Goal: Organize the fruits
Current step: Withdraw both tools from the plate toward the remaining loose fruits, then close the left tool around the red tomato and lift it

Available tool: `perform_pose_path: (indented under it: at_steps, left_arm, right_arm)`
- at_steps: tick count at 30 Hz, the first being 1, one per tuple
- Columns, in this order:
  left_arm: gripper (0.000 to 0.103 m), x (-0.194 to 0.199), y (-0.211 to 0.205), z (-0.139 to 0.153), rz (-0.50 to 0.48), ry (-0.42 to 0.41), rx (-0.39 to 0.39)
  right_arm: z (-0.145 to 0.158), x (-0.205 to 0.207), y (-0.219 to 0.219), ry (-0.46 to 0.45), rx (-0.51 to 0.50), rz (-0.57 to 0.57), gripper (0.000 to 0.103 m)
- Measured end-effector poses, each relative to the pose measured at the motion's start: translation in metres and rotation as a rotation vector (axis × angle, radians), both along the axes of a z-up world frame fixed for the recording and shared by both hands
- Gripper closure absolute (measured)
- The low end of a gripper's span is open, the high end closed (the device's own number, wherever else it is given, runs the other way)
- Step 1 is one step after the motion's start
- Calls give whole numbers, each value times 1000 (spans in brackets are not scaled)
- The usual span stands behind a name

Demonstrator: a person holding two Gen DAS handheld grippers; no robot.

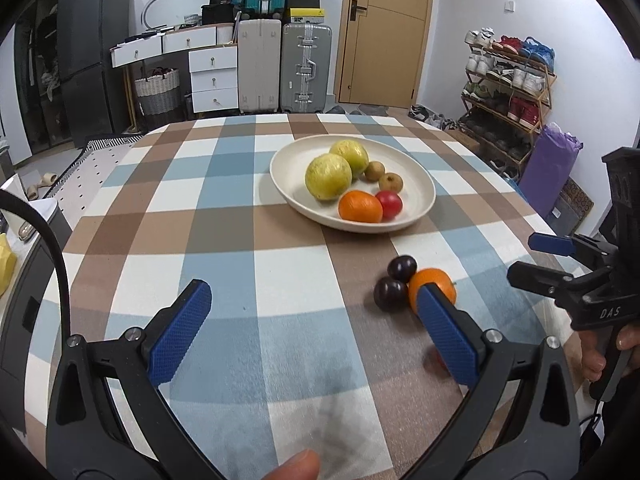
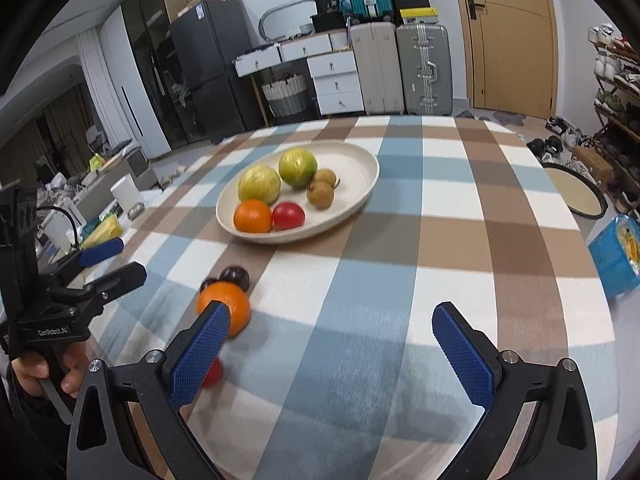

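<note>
Six fruits already sit in the plate (image 1: 416, 216) beyond both tongs, while two plums (image 1: 401, 267), an orange (image 1: 434, 280) and something small and red wait on the surface (image 1: 248, 240) between the left tongs (image 1: 316, 320) and right tongs (image 2: 332, 344), both spread apart and empty.

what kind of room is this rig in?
Most likely a lived-in home, a dining or entry area. A checked-cloth table holds a plate of fruit; behind it stand suitcases beside a wooden door, with a shoe rack along the wall.
</note>
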State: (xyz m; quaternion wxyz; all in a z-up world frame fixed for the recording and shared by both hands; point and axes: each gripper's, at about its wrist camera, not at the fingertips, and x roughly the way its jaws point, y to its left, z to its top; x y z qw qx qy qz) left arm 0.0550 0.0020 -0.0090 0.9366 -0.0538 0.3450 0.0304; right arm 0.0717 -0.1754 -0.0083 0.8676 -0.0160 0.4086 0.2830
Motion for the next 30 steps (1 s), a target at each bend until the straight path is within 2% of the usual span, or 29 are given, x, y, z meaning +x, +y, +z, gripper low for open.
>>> perform_pose_path:
  at_steps: [6, 23, 30]
  left_arm:
    - [1, -7, -12, -9, -34, 41, -2]
    - [1, 0, -57, -26, -196, 122, -22]
    - [25, 1, -73, -31, -274, 147, -13]
  right_arm:
    - [-9, -6, 11, 18, -37, 39, 0]
    - [-13, -4, 7, 46, -63, 49, 0]
    - [-14, -2, 7, 57, -53, 47, 0]
